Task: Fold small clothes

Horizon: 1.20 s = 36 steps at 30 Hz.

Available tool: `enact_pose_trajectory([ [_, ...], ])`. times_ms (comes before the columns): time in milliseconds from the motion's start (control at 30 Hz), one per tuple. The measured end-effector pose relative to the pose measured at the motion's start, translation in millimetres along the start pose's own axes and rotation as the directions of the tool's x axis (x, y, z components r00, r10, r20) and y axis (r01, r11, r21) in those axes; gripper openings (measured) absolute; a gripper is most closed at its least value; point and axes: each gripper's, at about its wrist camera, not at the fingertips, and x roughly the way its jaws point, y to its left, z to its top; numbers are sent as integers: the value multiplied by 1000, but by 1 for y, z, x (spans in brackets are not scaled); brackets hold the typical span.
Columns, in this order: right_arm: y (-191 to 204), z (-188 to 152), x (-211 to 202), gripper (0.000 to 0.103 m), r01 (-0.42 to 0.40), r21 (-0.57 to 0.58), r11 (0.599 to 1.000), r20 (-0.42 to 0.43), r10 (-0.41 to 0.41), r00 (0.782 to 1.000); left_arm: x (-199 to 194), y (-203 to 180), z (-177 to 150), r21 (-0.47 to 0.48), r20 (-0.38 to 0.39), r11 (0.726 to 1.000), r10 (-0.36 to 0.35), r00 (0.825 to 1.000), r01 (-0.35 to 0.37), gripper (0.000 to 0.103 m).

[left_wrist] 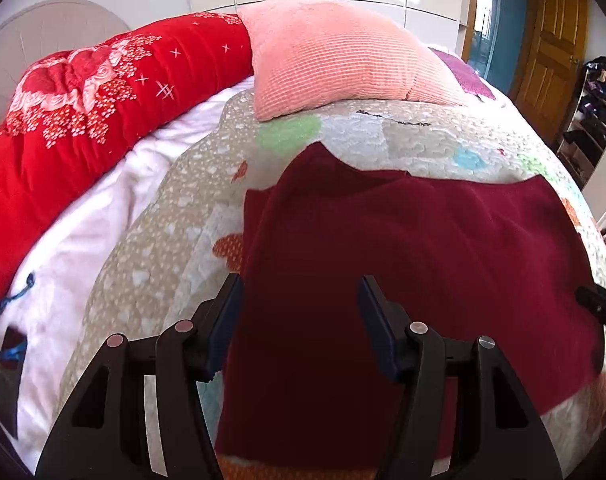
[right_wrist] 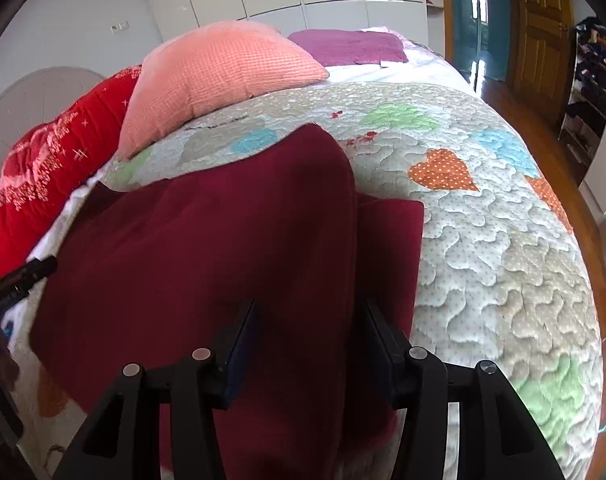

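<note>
Both grippers, left and right, hang with jaws apart and empty above a maroon garment, partly folded on the quilt. Beyond it lie a pink pillow and red blanket.

The near hem of the maroon garment passes under the left claw and leaves the bottom edge of the left wrist view. In the right wrist view, the garment's near edge is likewise hidden behind the right claw. Whether either claw touches the cloth cannot be determined. The quilt beneath the garment is concealed. The red bolster is cut off at the left edge. Items on the shelf are too small to identify. The dark object on the white sheet is unidentifiable.
</note>
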Motion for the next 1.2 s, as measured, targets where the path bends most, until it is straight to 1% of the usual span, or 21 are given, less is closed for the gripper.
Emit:
enact_pose_trajectory([
  [67,0,-4,-10,50,-22,16,1000,11,22,1000,-4,3,-5,-13,0,1000,-4,1000,4,59],
  [200,1,-21,-26,50,-6,7,1000,24,5,1000,-10,8,-13,-35,-11,999,-18,1000,17,59],
  [400,0,-41,-20,51,-2,-10,1000,3,2,1000,-14,11,-24,-48,-25,999,-19,999,18,59],
  [567,4,-41,-23,51,14,-1,1000,-14,-14,1000,-11,20,-34,-72,-56,997,-31,998,27,59],
  [667,4,-44,-36,51,2,15,1000,10,-2,1000,-15,33,-39,-122,-48,992,-52,997,46,59],
  [733,-2,-44,-42,53,7,43,999,31,-8,999,-14,44,-42,-164,-56,985,-69,996,59,59],
  [800,-8,-45,-43,54,3,69,998,31,-5,1000,-11,50,-44,-192,-68,979,-77,995,63,59],
  [900,-11,-46,-38,54,-12,89,996,14,11,1000,-9,56,-46,-204,-73,977,-72,995,56,59],
  [967,-9,-45,-37,54,4,76,997,16,-6,1000,-9,59,-46,-215,-64,975,-78,995,62,59],
  [1033,-10,-44,-40,55,34,78,996,43,-37,998,-6,64,-46,-237,-56,969,-86,995,71,59],
  [1067,-13,-43,-42,56,50,89,995,60,-55,997,-4,66,-46,-243,-58,967,-89,994,72,59],
  [1100,-17,-42,-42,63,63,103,993,76,-71,995,0,67,-45,-249,-65,966,-93,994,74,60],
  [1133,-22,-42,-42,73,68,114,991,82,-77,994,6,68,-44,-257,-76,963,-106,991,84,66],
  [1167,-28,-42,-40,75,67,128,990,82,-78,994,11,69,-43,-263,-81,960,-121,989,96,74],
  [1200,-32,-41,-36,76,64,138,988,74,-74,994,15,70,-42,-273,-83,955,-142,986,114,76],
])
